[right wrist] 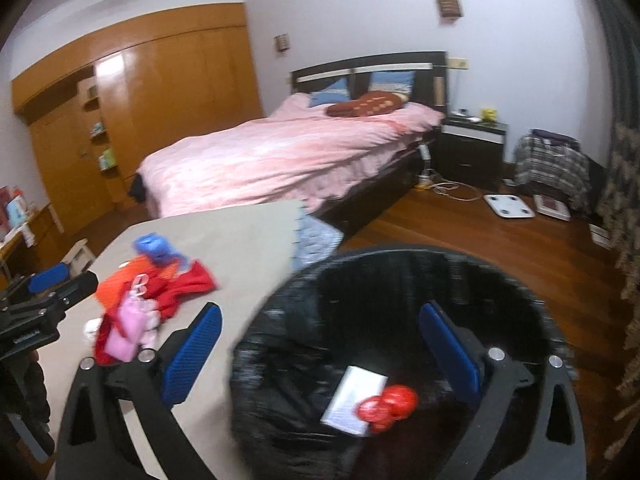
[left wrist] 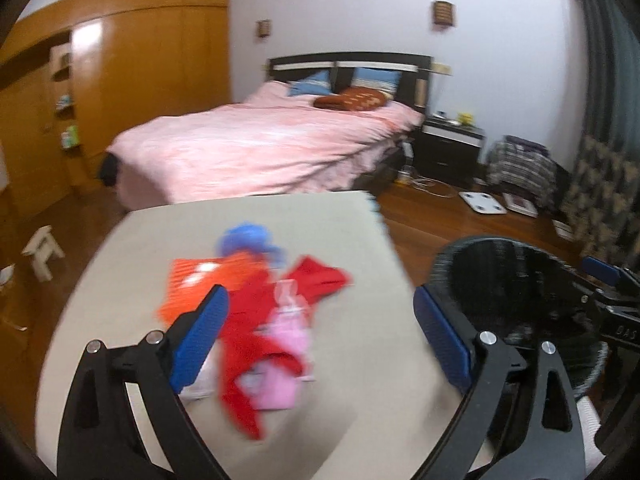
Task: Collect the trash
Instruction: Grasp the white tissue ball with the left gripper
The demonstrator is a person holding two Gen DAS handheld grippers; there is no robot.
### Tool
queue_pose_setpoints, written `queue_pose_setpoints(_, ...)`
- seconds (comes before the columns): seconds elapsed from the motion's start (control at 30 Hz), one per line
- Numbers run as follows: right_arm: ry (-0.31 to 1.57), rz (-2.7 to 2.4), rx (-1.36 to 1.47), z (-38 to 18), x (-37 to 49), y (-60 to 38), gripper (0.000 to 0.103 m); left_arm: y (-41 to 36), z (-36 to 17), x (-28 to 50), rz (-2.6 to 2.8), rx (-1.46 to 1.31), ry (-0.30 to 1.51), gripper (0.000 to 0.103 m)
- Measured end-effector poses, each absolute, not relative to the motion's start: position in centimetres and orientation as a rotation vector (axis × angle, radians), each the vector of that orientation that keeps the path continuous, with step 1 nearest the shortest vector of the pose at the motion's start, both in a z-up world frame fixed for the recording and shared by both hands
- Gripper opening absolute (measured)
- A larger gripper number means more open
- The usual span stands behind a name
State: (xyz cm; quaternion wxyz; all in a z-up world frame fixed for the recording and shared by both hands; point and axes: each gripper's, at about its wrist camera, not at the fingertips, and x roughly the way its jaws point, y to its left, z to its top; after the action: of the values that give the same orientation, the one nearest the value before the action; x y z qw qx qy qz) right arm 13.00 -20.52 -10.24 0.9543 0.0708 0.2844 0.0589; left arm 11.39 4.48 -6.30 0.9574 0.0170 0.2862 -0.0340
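Item: my right gripper (right wrist: pixel 320 354), jaws standing wide and holding nothing, hovering over the black bin (right wrist: pixel 400 320) in the lower centre of the right wrist view. Item: inside that bin, a white slip of paper (right wrist: pixel 354 400) and a red crumpled piece (right wrist: pixel 386 402) are lying together at the lower middle, apart from my pads; I am judging this to be the drop-off part of the collecting, with those pieces already binned. Item: my left gripper (left wrist: pixel 320 328), jaws likewise spread wide and gripping nothing, pointing at the trash pile (left wrist: pixel 264 320) on the beige tabletop (left wrist: pixel 360 420) in the lower centre of the left wrist view. Item: the pile is showing red, orange and pink scraps with a blue lump (left wrist: pixel 250 240) at its far edge. I am reckoning the next move calls for lowering my left jaws onto one scrap of the pile, closing on it, and carrying it across to the bin at the lower right. Hard to make out: the pile is smeared by motion blur, so I am not telling wrappers from cloth, nor counting pieces; the bin's rim is blurred and cut off at the lower edge; its depth is hidden in black.
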Motion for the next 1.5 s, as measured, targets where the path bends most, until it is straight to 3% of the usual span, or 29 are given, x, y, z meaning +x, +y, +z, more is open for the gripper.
queue_pose_setpoints(0.5, 0.62, 0.348, 0.046, -13.5, 16.0, -7.3, 0.095, 15.6, -10.3, 11.3, 0.16, -0.014, 0.658, 0.09)
queue_pose_setpoints(0.7, 0.658, 0.347, 0.027, -15.1, 16.8, -6.0, 0.088, 16.7, -12.7, 12.6, 0.164, -0.034, 0.723, 0.086)
queue_pose_setpoints(1.0, 0.669, 0.36, -0.013, -15.9, 17.0, -5.1, 0.087, 16.8, -15.5, 14.4, 0.153, -0.046, 0.802, 0.085)
queue_pose_setpoints(1.1, 0.676, 0.367, -0.015, -16.1, 17.1, -4.9, 0.087, 16.7, -16.2, 14.9, 0.142, -0.055, 0.829, 0.075)
queue_pose_setpoints(1.2, 0.681, 0.371, -0.023, -16.4, 17.1, -4.7, 0.087, 16.5, -16.7, 15.4, 0.083, -0.069, 0.856, 0.055)
queue_pose_setpoints(1.23, 0.683, 0.372, -0.024, -16.4, 17.1, -4.6, 0.087, 16.3, -16.9, 15.4, 0.065, -0.071, 0.859, 0.043)
queue_pose_setpoints(1.27, 0.685, 0.373, -0.024, -16.5, 17.1, -4.6, 0.087, 16.1, -16.9, 15.5, 0.044, -0.075, 0.861, 0.04)
queue_pose_setpoints(1.5, 0.679, 0.385, -0.023, -16.2, 16.8, -4.0, 0.087, 16.7, -15.4, 14.3, 0.057, -0.111, 0.8, 0.034)
